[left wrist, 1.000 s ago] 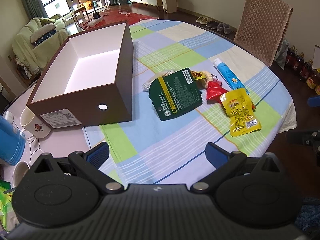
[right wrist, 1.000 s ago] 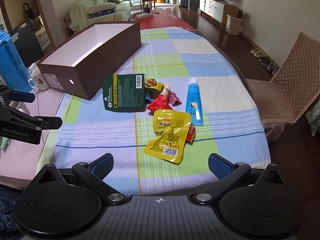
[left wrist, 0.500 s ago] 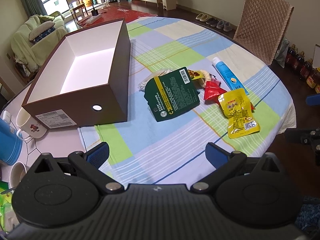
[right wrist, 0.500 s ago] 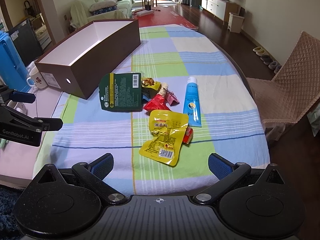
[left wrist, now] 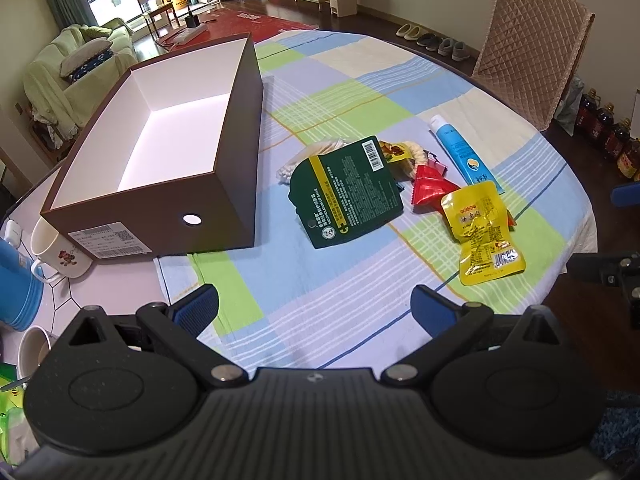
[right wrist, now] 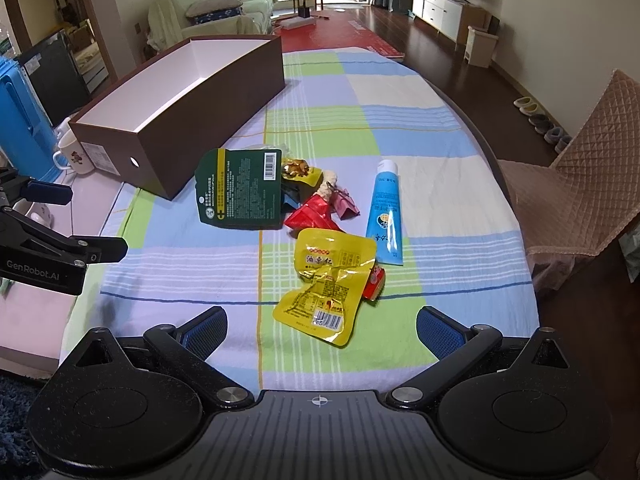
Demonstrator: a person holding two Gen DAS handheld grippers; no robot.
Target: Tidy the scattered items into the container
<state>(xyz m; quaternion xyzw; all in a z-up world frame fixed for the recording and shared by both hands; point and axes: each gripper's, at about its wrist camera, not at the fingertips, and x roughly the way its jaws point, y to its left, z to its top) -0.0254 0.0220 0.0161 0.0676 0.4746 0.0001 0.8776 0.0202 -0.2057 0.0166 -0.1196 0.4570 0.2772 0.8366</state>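
A checked tablecloth point(left wrist: 344, 92) is covering the desk. A white mug with a cartoon print point(left wrist: 60, 250) is standing just beside the brown box, near a blue container point(left wrist: 18, 292). A quilted chair point(left wrist: 528, 36) is sitting at the far edge. Slippers point(left wrist: 434, 38) are lying along the wall, and a green-covered sofa point(right wrist: 216, 8) is standing by the window.

A long brown cardboard box with a white, empty interior point(left wrist: 168, 148) lies open-topped at ten o'clock. At its three o'clock lies a flat dark green foil pouch point(left wrist: 347, 192), overlapping small red wrappers point(left wrist: 430, 189); a crumpled yellow snack packet point(left wrist: 482, 232) lies at four o'clock, a blue plastic tube point(left wrist: 464, 154) beyond.
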